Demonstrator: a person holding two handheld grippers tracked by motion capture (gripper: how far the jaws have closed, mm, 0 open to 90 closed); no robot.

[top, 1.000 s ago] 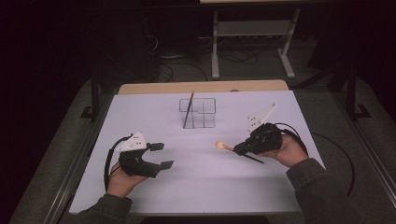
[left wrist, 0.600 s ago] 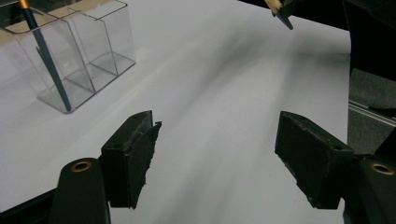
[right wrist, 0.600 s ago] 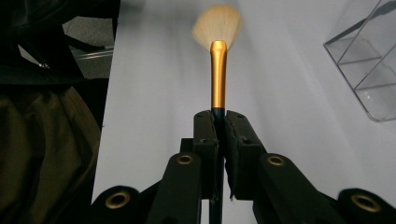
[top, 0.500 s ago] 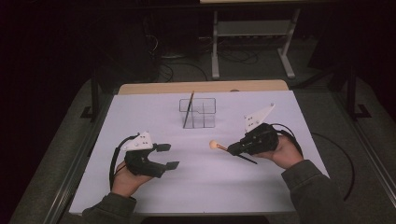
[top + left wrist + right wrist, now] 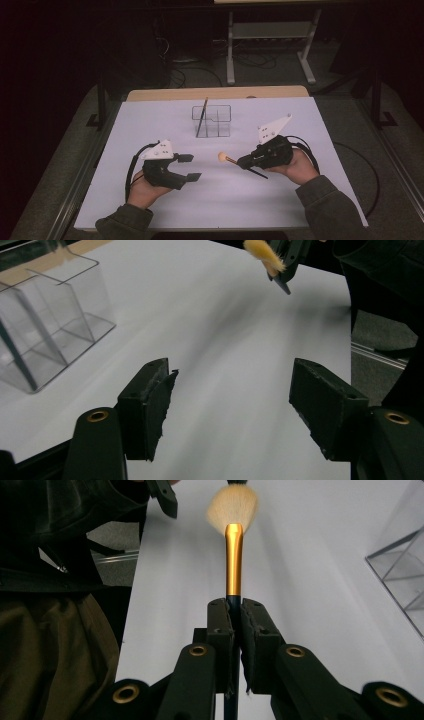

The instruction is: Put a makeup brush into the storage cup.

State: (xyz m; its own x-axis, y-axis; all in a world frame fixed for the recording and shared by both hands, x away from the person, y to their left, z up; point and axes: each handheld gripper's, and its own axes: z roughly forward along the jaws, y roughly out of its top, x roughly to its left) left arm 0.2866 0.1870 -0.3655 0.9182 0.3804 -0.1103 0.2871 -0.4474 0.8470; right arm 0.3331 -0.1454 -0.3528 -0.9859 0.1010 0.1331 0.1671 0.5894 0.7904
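The soft-bristled makeup brush with its gold metal ferrule and dark handle [image 5: 233, 555] is already up off the bench, pinched by its handle between the fingers of my right gripper [image 5: 243, 163], which are pressed tight on it. In the right gripper view the pale, fluffy tuft points straight away from me, the gold collar shining just beyond my pads and the dark handle running back under them; in the high view the tuft hangs a little above the white sheet, near the middle. So the pick-up is done, I judge; what is left seems to be carrying the brush to the clear plastic organiser with its compartments [image 5: 212, 120] and standing it in one. That box sits farther back on the bench, well apart from the brush, and a thin dark stick with an orange tip [image 5: 202, 116] already leans in its left part. My left gripper [image 5: 190, 167] hovers over the white-covered bench [image 5: 300, 120] to the left of the tuft, its fingers spread with nothing between them, though they have just been closing a little.
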